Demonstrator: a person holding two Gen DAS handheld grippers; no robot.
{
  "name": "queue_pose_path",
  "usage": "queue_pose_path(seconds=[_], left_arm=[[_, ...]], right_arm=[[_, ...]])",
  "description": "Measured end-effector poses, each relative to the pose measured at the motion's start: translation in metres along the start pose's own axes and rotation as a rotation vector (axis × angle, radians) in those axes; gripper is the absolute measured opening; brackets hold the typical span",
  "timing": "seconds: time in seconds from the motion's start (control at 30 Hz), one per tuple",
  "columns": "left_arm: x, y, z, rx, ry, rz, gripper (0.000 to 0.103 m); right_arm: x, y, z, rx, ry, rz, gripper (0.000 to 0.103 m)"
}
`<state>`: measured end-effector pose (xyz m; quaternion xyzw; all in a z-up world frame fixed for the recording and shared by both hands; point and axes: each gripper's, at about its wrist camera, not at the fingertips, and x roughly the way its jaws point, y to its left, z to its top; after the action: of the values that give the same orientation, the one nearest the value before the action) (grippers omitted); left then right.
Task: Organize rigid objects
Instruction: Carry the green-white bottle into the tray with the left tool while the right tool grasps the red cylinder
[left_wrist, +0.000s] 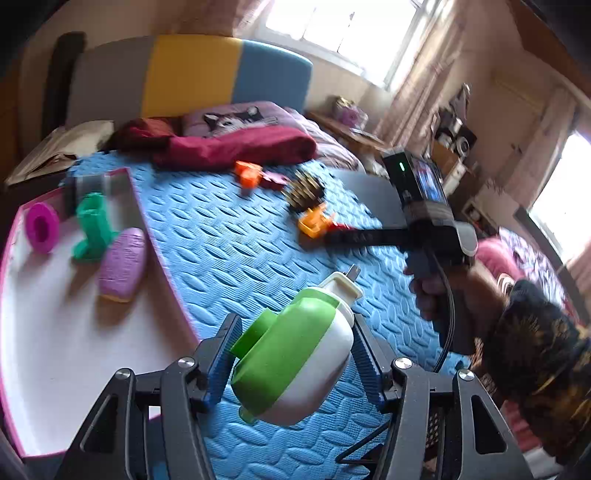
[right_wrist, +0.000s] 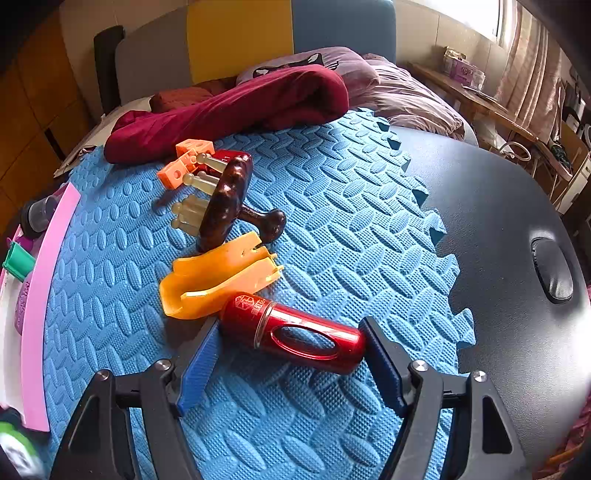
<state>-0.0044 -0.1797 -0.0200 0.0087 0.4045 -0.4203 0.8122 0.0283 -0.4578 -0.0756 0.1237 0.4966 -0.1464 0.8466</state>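
Note:
My left gripper (left_wrist: 295, 325) is shut on a green and white plastic bottle (left_wrist: 295, 354), held tilted above the blue foam mat (left_wrist: 229, 240) beside the pink-rimmed white tray (left_wrist: 74, 332). In the tray lie a magenta ring (left_wrist: 42, 227), a green boot-shaped piece (left_wrist: 94, 229) and a purple oval (left_wrist: 123, 264). My right gripper (right_wrist: 290, 325) has its blue pads against both ends of a red metal cylinder (right_wrist: 295, 336) lying low on the mat. An orange scoop (right_wrist: 218, 280) touches the cylinder's far end. The right gripper (left_wrist: 343, 236) also shows in the left wrist view, held in a hand.
Behind the scoop lie a dark brown handled object (right_wrist: 229, 199), cream pegs (right_wrist: 192, 214) and orange blocks (right_wrist: 184, 162). A maroon blanket (right_wrist: 236, 110) edges the mat's far side. A black table top (right_wrist: 498, 221) lies to the right. The tray's pink rim (right_wrist: 40, 295) runs along the left.

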Motion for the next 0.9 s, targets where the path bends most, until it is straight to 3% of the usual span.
queue_pose_path(seconds=[0.2, 0.43, 0.63, 0.83, 0.9], left_arm=[[-0.031, 0.064, 0.011, -0.189, -0.084, 0.129, 0.059], [-0.031, 0.152, 0.017, -0.472, -0.079, 0.338, 0.060], [-0.014, 0.180, 0.030, -0.528, -0.095, 0.419, 0.060], [0.010, 0.197, 0.037, -0.537, -0.054, 0.439, 0.060], [0.008, 0.197, 0.038, -0.543, -0.061, 0.421, 0.065]], right_arm=[[-0.001, 0.000, 0.000, -0.005, -0.005, -0.006, 0.076], [-0.002, 0.003, 0.000, -0.024, -0.008, -0.018, 0.076], [-0.002, 0.003, 0.000, -0.035, -0.005, -0.024, 0.075], [-0.002, 0.004, 0.000, -0.039, -0.007, -0.026, 0.075], [-0.002, 0.004, 0.000, -0.039, -0.006, -0.026, 0.075]])
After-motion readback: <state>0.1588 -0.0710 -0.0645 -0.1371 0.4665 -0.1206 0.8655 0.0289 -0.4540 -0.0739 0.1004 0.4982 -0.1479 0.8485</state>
